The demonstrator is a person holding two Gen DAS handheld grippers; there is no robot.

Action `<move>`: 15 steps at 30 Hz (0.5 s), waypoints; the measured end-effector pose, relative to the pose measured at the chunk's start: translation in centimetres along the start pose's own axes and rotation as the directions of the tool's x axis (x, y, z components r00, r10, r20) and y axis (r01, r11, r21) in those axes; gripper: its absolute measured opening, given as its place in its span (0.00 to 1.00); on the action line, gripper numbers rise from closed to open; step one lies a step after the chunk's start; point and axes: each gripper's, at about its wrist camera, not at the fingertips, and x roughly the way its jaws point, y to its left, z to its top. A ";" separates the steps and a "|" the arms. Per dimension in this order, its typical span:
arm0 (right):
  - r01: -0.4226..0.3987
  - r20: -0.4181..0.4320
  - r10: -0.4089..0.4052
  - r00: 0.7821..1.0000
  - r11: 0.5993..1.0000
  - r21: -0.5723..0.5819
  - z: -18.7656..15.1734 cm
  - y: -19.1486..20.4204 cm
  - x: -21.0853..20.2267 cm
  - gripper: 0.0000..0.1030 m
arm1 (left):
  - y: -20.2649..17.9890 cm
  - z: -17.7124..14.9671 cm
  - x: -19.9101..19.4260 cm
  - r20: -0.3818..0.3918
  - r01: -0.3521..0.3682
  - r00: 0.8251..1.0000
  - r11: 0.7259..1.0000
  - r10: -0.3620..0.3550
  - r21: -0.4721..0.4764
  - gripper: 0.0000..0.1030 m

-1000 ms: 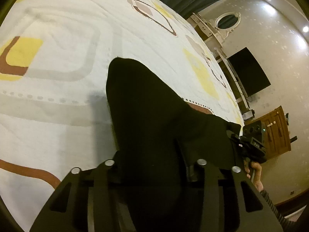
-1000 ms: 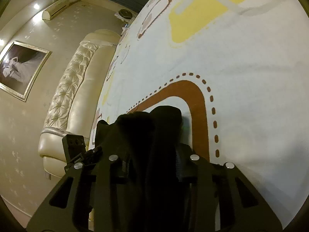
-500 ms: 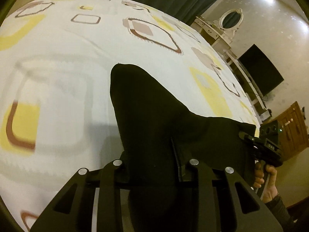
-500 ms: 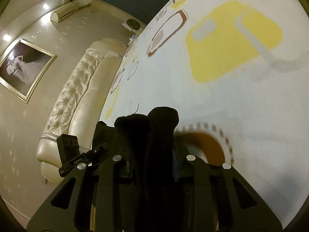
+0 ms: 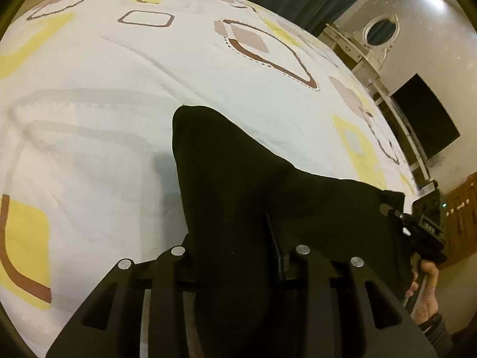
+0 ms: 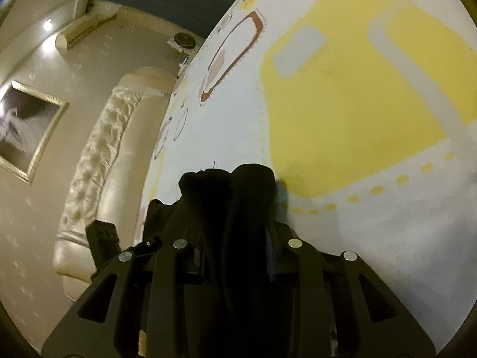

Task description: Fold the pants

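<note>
Bedspread (image 5: 89, 95) pattern shifted; left gripper (image 5: 235, 256) jaws opening slightly, right gripper (image 6: 235, 247) clamped, both holding pants (image 5: 238, 179).

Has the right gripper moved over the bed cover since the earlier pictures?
Yes. The right gripper, shut on the black pants, has passed from the brown band to the yellow patch of the bed cover.

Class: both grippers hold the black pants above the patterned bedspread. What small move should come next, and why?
Probably lower both ends onto the bedspread. The pants are bunched in the left gripper, its jaws opening slightly, and the right gripper, with open sheet ahead.
</note>
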 end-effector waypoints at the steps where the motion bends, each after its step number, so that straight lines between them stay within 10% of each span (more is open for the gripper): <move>1: -0.004 0.000 0.004 1.000 1.000 0.003 0.0 -0.1 0.1 0.27 | 0.0 0.0 0.0 0.000 0.002 1.000 1.000 -0.002 -0.001 0.34; 15: -0.021 0.001 0.021 1.000 1.000 0.022 0.4 -0.4 0.1 0.28 | -0.1 0.0 0.2 -0.005 0.005 1.000 1.000 -0.005 -0.001 0.36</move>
